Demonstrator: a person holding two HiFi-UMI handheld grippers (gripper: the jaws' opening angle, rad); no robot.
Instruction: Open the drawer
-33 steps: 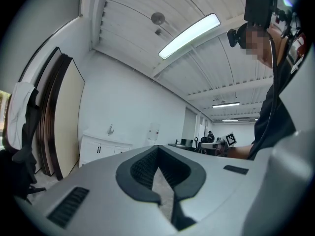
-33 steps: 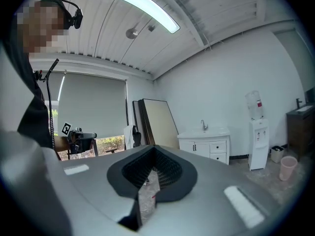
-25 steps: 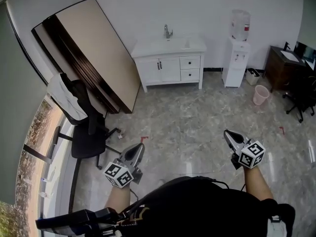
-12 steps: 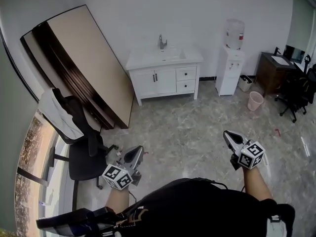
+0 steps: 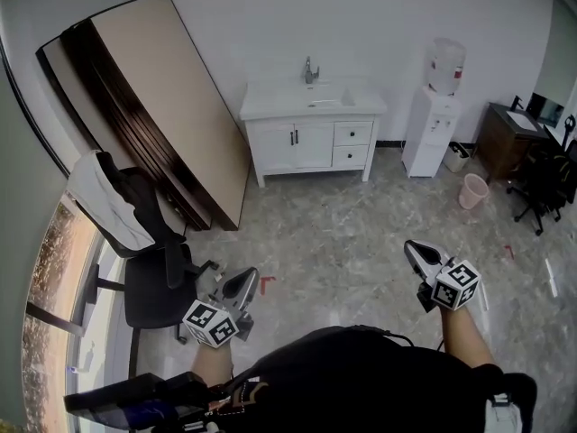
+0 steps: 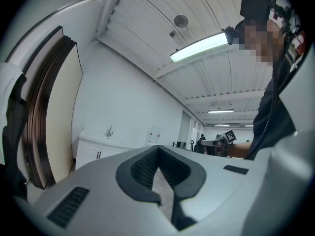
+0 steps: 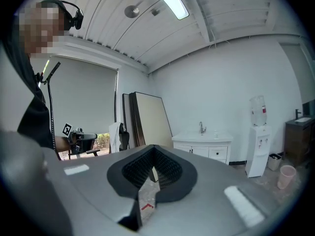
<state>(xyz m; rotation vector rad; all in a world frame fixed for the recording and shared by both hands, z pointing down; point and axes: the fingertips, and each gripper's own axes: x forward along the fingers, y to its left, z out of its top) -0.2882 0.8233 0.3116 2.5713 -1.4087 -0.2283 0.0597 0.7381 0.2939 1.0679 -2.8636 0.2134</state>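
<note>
A white sink cabinet (image 5: 311, 142) stands against the far wall, with two small drawers, the upper drawer (image 5: 352, 133) above the lower drawer (image 5: 351, 155), on its right side; both are closed. My left gripper (image 5: 245, 278) and right gripper (image 5: 413, 249) are held out in front of my body over the marble floor, far from the cabinet. Both are shut with nothing between the jaws. In the left gripper view the closed left gripper (image 6: 157, 149) points toward the cabinet (image 6: 98, 151). The right gripper (image 7: 153, 149) also faces the cabinet (image 7: 204, 149).
An office chair (image 5: 153, 269) draped with a white cloth (image 5: 113, 201) stands at the left, beside large boards (image 5: 153, 97) leaning on the wall. A water dispenser (image 5: 439, 115), a pink bin (image 5: 472, 190) and a dark desk (image 5: 505, 129) are right of the cabinet.
The floor and its red mark have slid toward me in the head view as I moved forward. Both grippers keep the same pose and stay shut.
</note>
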